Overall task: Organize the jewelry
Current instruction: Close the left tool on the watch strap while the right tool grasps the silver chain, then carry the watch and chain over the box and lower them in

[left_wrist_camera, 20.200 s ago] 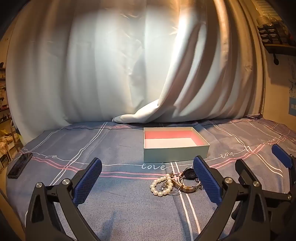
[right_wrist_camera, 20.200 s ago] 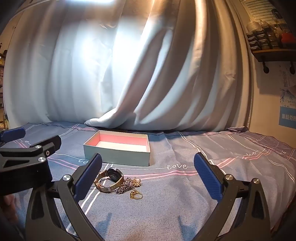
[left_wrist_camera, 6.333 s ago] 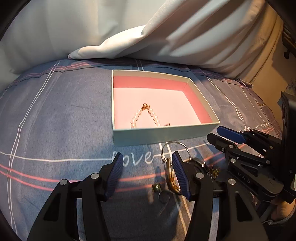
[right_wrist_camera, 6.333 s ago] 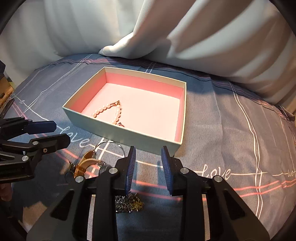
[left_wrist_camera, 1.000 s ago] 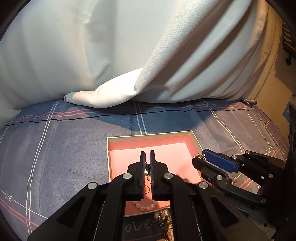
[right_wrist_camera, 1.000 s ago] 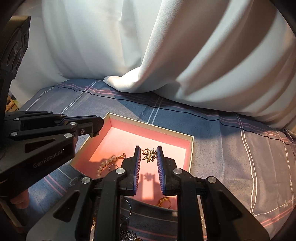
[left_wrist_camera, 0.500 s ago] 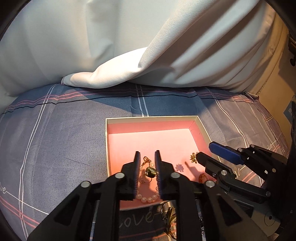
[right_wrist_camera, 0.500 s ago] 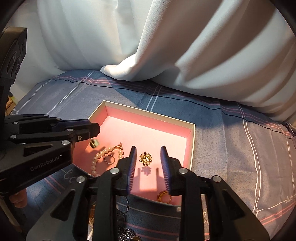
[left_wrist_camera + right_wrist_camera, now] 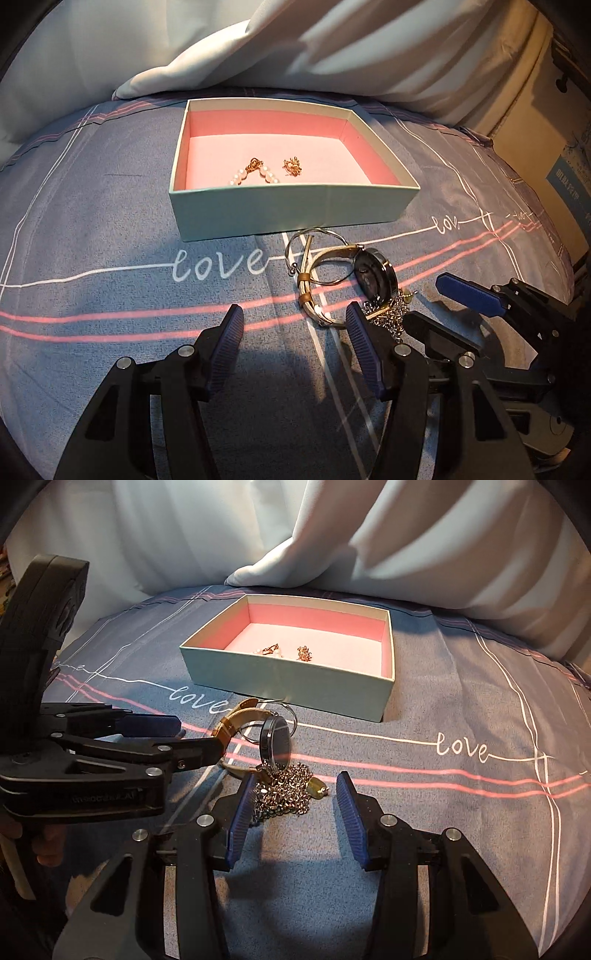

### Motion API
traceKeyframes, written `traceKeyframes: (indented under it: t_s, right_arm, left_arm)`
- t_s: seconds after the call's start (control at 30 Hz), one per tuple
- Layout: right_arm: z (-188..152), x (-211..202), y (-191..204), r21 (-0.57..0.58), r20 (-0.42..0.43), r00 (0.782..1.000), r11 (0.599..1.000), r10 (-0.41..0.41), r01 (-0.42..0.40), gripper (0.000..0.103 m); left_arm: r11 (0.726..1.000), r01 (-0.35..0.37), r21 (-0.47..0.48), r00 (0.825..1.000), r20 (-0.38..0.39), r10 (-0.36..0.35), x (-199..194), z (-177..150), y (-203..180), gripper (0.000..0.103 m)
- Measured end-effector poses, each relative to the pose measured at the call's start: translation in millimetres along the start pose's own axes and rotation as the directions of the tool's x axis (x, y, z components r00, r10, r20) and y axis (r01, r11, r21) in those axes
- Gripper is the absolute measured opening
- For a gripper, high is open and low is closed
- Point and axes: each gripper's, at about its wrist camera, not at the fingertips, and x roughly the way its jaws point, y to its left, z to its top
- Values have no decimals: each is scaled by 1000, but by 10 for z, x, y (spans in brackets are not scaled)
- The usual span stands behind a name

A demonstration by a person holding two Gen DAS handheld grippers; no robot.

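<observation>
A mint box (image 9: 288, 208) with a pink inside sits on the bed; it holds a pearl bracelet (image 9: 255, 173) and a small gold piece (image 9: 293, 166). In front of it lie a wristwatch (image 9: 373, 275) with a tan strap, a thin silver bangle (image 9: 317, 240) and a pile of chain (image 9: 286, 794). My left gripper (image 9: 295, 343) is open and empty, just short of the watch strap. My right gripper (image 9: 293, 808) is open and empty, with its fingers on either side of the chain pile. The box also shows in the right wrist view (image 9: 295, 679).
A blue-grey bedsheet (image 9: 110, 206) with pink and white lines and "love" lettering covers the surface. A white curtain (image 9: 332, 535) hangs behind the box, its hem resting on the sheet. The left gripper's body (image 9: 85, 760) fills the left side of the right wrist view.
Both grippers have pulled back from over the box, come down toward the sheet and opened wider. The pieces they carried now lie in the box.
</observation>
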Motion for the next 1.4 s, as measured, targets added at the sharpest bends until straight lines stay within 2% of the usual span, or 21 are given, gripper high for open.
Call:
traceKeyframes:
  t_s: [0.13,0.27,0.33,0.4,0.43,0.47,0.5,0.53,0.67,0.93,1.4]
  right_arm:
    - [-41,-2,5,24,2,1000,1000,9,-9,46]
    - [-27,50,61,5,-9,1000,1000,13,-13,46]
    - [-37,95,78,2,-16,1000,1000,6,-6,46]
    - [-36,157,96,8,-27,999,1000,19,-18,46]
    - [-39,181,112,7,-28,999,1000,15,-15,46]
    - [-43,206,128,5,-30,999,1000,17,-16,46]
    - [-50,231,144,3,-35,999,1000,16,-16,46]
    - [-57,246,163,-7,-34,999,1000,9,-10,46]
    - [-63,218,170,-19,-37,999,1000,23,-23,34]
    - [-19,56,132,-8,12,1000,1000,2,-2,34]
    - [379,-368,38,-20,138,990,1000,-16,19,34]
  left_arm:
    - [1000,-3,-15,1000,13,3,64,65,-8,57]
    - [999,-43,17,999,-25,43,214,151,-60,55]
    - [997,-58,56,998,-13,59,272,143,-116,42]
    - [995,-61,73,998,6,60,296,122,-146,35]
    - [995,-60,75,998,15,59,293,116,-152,21]
    - [996,-48,72,999,15,47,288,117,-151,13]
    - [997,-44,58,999,20,43,270,119,-134,10]
    - [998,-38,42,999,23,37,258,119,-113,9]
    - [999,-27,18,999,47,26,154,130,-66,9]
    - [999,-30,25,990,136,26,-200,218,-117,9]
    - [999,-38,1,982,187,37,-444,314,-93,9]
